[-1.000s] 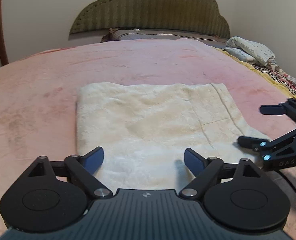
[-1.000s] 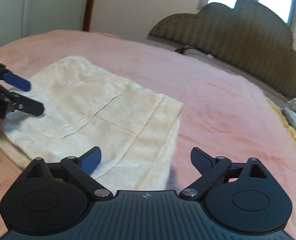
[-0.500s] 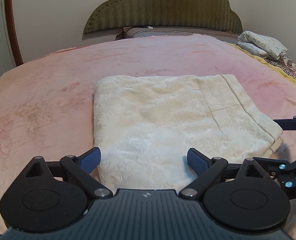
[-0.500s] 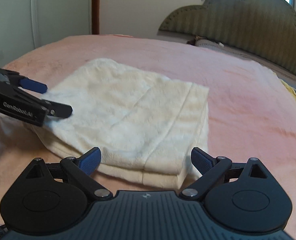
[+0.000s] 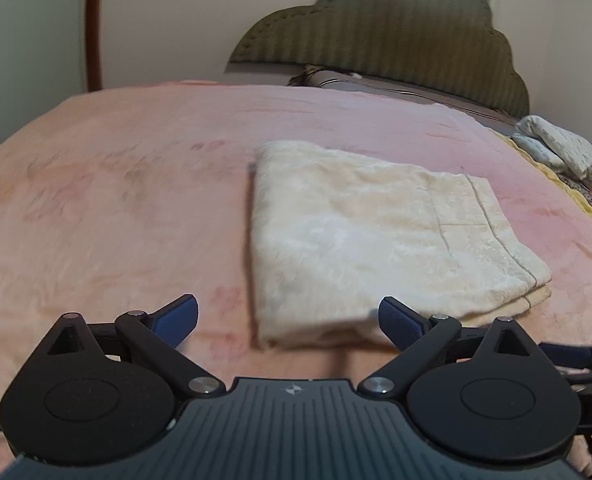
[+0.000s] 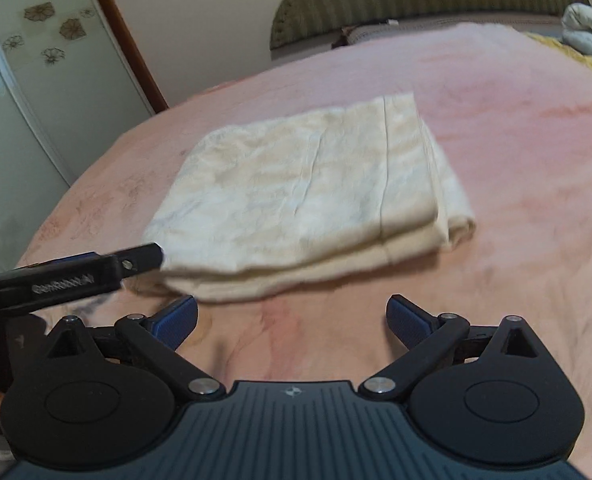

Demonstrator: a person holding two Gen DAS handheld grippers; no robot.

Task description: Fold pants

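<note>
Nearest the lens in the left wrist view, the left hand-held gripper (image 5: 288, 320) stands with its jaws spread wide; they have just been opening further. Only the near left corner of the pants (image 5: 360, 236) lies between the blue pads, and the pads press on nothing. In the right wrist view the right hand-held gripper (image 6: 292, 320) is likewise wide, with only bare pink blanket (image 6: 536, 240) between its pads, just short of the pants' near edge. The left hand-held gripper reaches in from the left of that view, its tip at the pants' near left corner; whether it touches the cloth cannot be told.

The cream pants lie folded into a flat, layered rectangle on the pink blanket covering the bed, free of both grippers. Beyond the pants, a dark scalloped headboard (image 5: 380, 40) rises against the wall. To the right of the pants, further back, sits a bundle of pale bedding (image 5: 560, 148).
</note>
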